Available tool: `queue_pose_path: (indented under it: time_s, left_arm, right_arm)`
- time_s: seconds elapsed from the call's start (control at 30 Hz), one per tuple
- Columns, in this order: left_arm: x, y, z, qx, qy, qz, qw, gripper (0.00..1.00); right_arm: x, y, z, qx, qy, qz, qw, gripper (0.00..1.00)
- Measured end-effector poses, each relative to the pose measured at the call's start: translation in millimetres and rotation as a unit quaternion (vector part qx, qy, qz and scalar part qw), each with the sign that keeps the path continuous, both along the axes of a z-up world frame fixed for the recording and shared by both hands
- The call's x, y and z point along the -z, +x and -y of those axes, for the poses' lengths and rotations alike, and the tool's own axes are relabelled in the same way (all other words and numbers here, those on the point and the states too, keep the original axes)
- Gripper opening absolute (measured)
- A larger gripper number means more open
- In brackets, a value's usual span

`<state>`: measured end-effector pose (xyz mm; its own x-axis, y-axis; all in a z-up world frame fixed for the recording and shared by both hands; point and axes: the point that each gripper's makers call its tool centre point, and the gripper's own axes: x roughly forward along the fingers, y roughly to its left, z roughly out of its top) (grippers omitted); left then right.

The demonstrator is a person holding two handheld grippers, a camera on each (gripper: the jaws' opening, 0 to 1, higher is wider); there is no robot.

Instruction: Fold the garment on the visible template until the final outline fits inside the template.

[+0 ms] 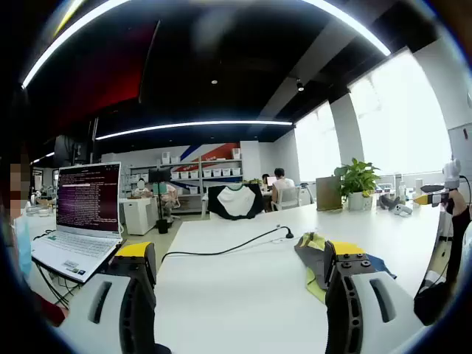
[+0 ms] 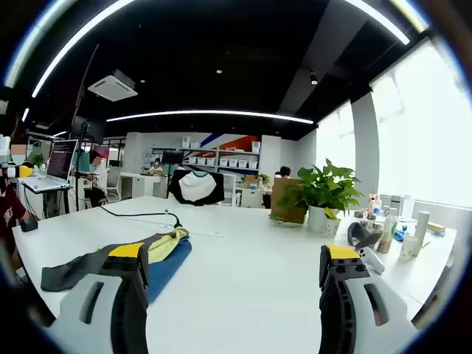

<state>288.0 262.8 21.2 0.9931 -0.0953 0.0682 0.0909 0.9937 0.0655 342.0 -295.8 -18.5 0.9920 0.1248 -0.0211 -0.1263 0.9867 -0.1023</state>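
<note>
White tabletop [image 2: 258, 273] spans both views, garment [image 2: 158, 258] lying crumpled on it, not folded. In the right gripper view the garment sits at lower left, partly behind the left jaw: grey part stretched out toward the left edge, yellow fold on top, blue underneath. In the left gripper view the same garment [image 1: 313, 251] shows at lower right, bunched against the right jaw, yellow and blue showing. Left gripper [image 1: 240, 276] jaws wide apart, nothing between them, yellow pads at the tips. Right gripper [image 2: 232, 276] also spread wide and holding nothing. Black cable [image 1: 221, 251] runs across the table, ending near a small black plug. Open laptop [image 1: 81, 221] at the table's left edge in the left gripper view, screen full of text lines, too small to read. Potted plant [image 2: 321, 193] stands beside a brown box [image 2: 287, 203] at the far side; bottles and small items [image 2: 387, 232] cluster to the right. Black-and-white shirt [image 2: 195, 186] draped over something at the far table end, possibly a chair back. No template outline can be made out on the table. No legible brands or labels.
</note>
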Motion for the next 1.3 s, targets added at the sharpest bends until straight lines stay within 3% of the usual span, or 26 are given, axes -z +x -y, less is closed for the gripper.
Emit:
queue_pose_path:
  time_s: [1.3]
  left_arm:
    - [2.7,0.5,3.0,0.007,0.009,-0.006,0.9999,1.00]
  right_arm:
    - [2.9,1.1,-7.2,-0.004,0.007,-0.006,0.9999,0.98]
